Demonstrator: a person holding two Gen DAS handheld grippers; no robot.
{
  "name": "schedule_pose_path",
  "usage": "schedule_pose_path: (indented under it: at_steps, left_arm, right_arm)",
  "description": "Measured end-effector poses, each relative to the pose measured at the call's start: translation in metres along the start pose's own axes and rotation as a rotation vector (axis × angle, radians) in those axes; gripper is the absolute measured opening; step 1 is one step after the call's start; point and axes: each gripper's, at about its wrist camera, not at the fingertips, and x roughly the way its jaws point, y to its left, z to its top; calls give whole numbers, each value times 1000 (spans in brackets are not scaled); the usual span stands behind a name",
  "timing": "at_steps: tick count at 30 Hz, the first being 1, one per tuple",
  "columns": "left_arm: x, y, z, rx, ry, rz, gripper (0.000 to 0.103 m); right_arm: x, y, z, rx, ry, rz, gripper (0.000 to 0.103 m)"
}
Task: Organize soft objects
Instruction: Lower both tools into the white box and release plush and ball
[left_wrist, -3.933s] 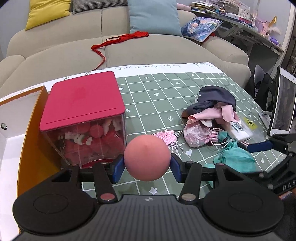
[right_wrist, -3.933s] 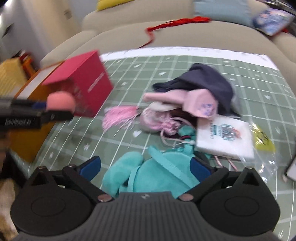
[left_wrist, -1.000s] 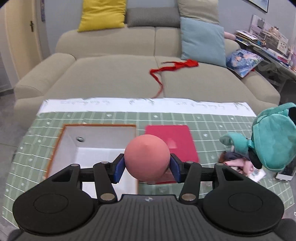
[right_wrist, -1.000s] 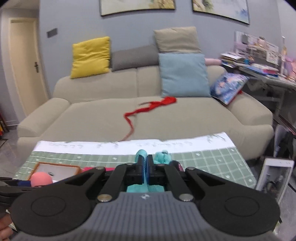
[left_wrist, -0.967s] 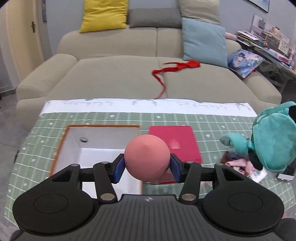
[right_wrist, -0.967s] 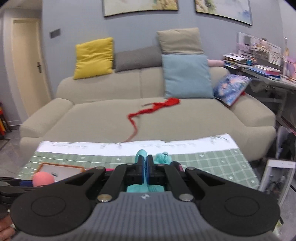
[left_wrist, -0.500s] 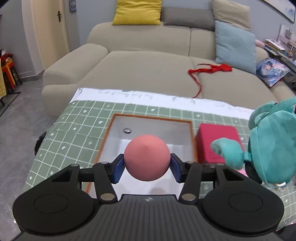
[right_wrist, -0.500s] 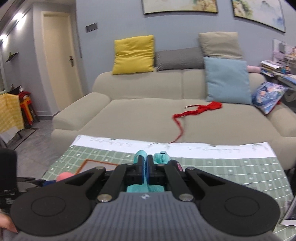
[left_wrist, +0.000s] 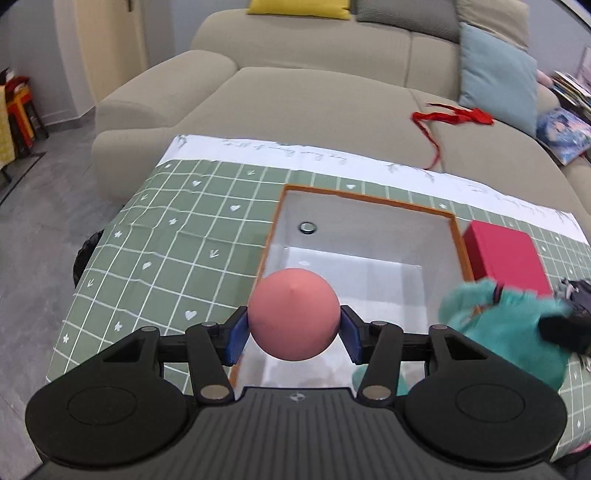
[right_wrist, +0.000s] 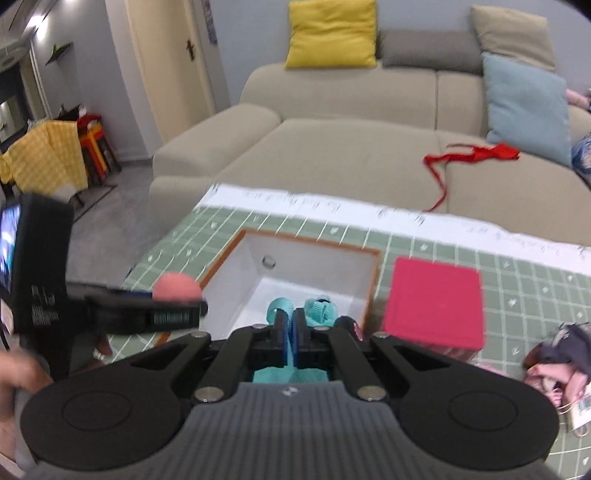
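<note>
My left gripper (left_wrist: 293, 334) is shut on a pink foam ball (left_wrist: 293, 314) and holds it above the near left edge of an open white box with an orange rim (left_wrist: 364, 197). The ball also shows in the right wrist view (right_wrist: 176, 287). My right gripper (right_wrist: 290, 332) is shut on the strap of a teal plush toy (right_wrist: 317, 308), which hangs over the box's near right side. In the left wrist view the teal plush (left_wrist: 509, 332) is blurred at the right.
A red-lidded box (left_wrist: 504, 254) stands right of the white box (right_wrist: 362, 280) on the green checked tablecloth (left_wrist: 177, 236). A pile of soft items (right_wrist: 554, 365) lies at the far right. A beige sofa (left_wrist: 314, 96) with a red ribbon (left_wrist: 450, 118) is behind the table.
Both grippers have moved left and down toward the white box. The ball is now over its near edge and the teal plush has swung lower, beside the box.
</note>
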Motion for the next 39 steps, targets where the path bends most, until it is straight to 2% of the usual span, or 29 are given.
schedule_pose_path:
  at_steps: [4, 6, 10, 13, 17, 20, 24, 25, 26, 28, 30, 33, 39]
  left_arm:
    - [1, 4, 0, -9, 3, -33, 59]
    - [7, 4, -1, 1, 23, -52, 59]
    - [22, 1, -6, 16, 69, -67, 59]
    - [29, 4, -9, -1, 87, -79, 59]
    - [32, 11, -7, -41, 100, -171, 59]
    - [34, 5, -10, -2, 111, -170, 59]
    - [44, -5, -15, 28, 164, -171, 59]
    - [45, -6, -15, 29, 169, -170, 59]
    - [47, -6, -16, 27, 172, -173, 59]
    - [48, -6, -16, 30, 184, -178, 59]
    - [49, -5, -18, 35, 197, -170, 59]
    - [51, -3, -19, 34, 212, -147, 59]
    - [62, -5, -26, 44, 277, -125, 59]
  right_arm:
    - [27, 9, -14, -15, 44, 16, 0]
    - [40, 14, -23, -61, 26, 8, 0]
    - [74, 5, -40, -50, 114, 32, 0]
    - [93, 2, -51, -64, 176, 7, 0]
    - [107, -2, -62, -68, 240, -11, 0]
    - [110, 0, -67, -100, 274, -24, 1]
    - [105, 8, -66, -146, 280, -51, 6]
    - [101, 9, -64, -150, 276, -51, 13]
    - [99, 10, -62, -152, 272, -46, 26]
    - [92, 11, -59, -147, 248, -42, 36]
    - [85, 13, -56, -153, 238, -34, 38]
    - [80, 19, -53, -176, 231, -32, 47]
    - [81, 29, -55, -212, 266, -34, 49]
